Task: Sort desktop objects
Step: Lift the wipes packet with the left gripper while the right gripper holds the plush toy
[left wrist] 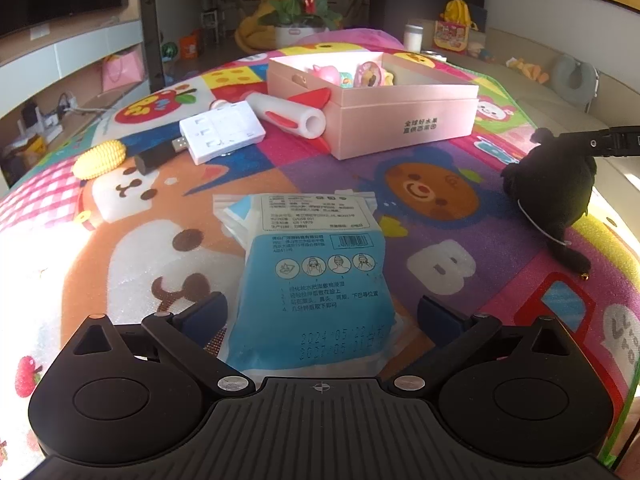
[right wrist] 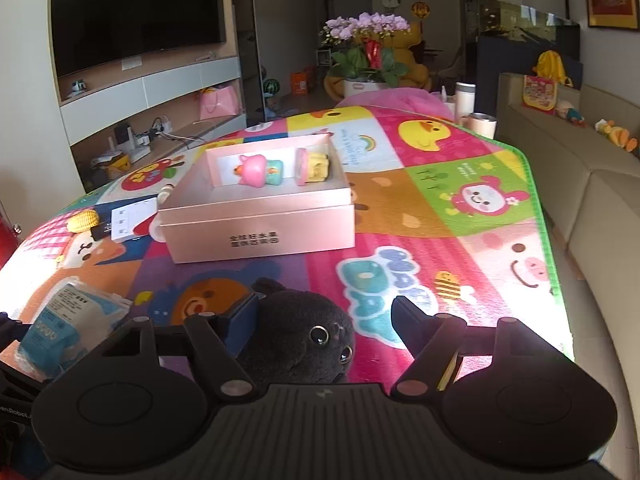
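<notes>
Left gripper (left wrist: pixel 320 312) jaws spread wide, straddling a crinkly blue-and-white plastic sachet (left wrist: pixel 316 280) lying flat on the cartoon foam mat (left wrist: pixel 440 256); pads clear of it. Right gripper (right wrist: pixel 324 316) jaws apart around a fuzzy black plush toy (right wrist: pixel 300 332): left pad at its side, right pad well clear. Matte pink cardboard box (right wrist: pixel 260 232) behind, two glossy toy figures inside. Ribbed yellow toy corn (left wrist: pixel 100 159) sits left.

Pink box (right wrist: pixel 260 220) hides most of white tube (right wrist: pixel 157 229) (right view)
</notes>
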Available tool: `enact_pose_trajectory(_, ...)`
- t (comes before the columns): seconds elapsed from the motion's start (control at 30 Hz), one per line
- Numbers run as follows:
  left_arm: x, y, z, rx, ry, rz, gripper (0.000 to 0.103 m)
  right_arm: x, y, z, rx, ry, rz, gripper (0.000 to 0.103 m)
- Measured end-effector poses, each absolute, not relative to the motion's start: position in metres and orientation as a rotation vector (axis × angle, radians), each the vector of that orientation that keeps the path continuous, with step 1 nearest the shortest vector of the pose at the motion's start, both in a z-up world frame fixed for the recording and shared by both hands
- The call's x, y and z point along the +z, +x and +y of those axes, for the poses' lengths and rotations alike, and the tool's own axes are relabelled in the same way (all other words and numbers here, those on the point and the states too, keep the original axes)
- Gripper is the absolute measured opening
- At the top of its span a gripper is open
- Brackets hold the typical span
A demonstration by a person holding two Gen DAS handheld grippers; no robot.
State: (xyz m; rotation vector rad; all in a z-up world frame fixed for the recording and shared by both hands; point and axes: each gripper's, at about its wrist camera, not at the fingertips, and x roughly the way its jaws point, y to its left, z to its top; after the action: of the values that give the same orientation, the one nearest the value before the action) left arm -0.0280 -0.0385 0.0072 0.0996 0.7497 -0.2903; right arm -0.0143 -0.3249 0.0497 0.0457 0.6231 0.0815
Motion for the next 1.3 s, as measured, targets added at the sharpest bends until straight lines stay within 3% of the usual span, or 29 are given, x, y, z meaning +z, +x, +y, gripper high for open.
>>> enact_pose_trajectory(0.33,0.007,-0.028,-0.039,-0.290,0.100,0.750,0.103,0.048,-0.027,-0.341,0.003,-0.040,0.637,0.084)
enact_pose_trajectory(0.6,0.007,-0.028,-0.039,-0.288,0.099,0.752,0.103,0.033,-0.020,-0.356,0.133,0.254,0.675,0.085)
enact_pose_trajectory(0.67,0.007,-0.027,-0.039,-0.284,0.098,0.755,0.103,0.024,-0.009,-0.346,0.210,0.333,0.723,0.083)
enact_pose_trajectory(0.73,0.007,-0.026,-0.040,-0.279,0.096,0.759,0.103,0.015,0.001,-0.323,0.238,0.298,0.770,0.069)
enact_pose_trajectory(0.8,0.008,-0.025,-0.040,-0.273,0.091,0.765,0.103,0.009,0.007,-0.300,0.231,0.207,0.769,0.065)
enact_pose_trajectory(0.97,0.015,-0.022,-0.035,-0.284,0.039,0.776,0.103,0.014,0.012,-0.265,0.246,-0.002,0.699,0.065)
enact_pose_trajectory(1.13,0.021,-0.020,-0.041,-0.290,0.044,0.756,0.103,0.021,0.028,-0.272,0.240,0.019,0.671,0.079)
enact_pose_trajectory(1.2,0.019,-0.017,-0.047,-0.289,0.066,0.758,0.103,0.025,0.034,-0.277,0.241,0.057,0.660,0.079)
enact_pose_trajectory(1.23,0.019,-0.016,-0.049,-0.282,0.077,0.758,0.103,0.027,0.036,-0.277,0.241,0.063,0.661,0.071)
enact_pose_trajectory(1.3,0.019,-0.016,-0.052,-0.270,0.099,0.754,0.103,0.030,0.038,-0.275,0.254,0.050,0.677,0.067)
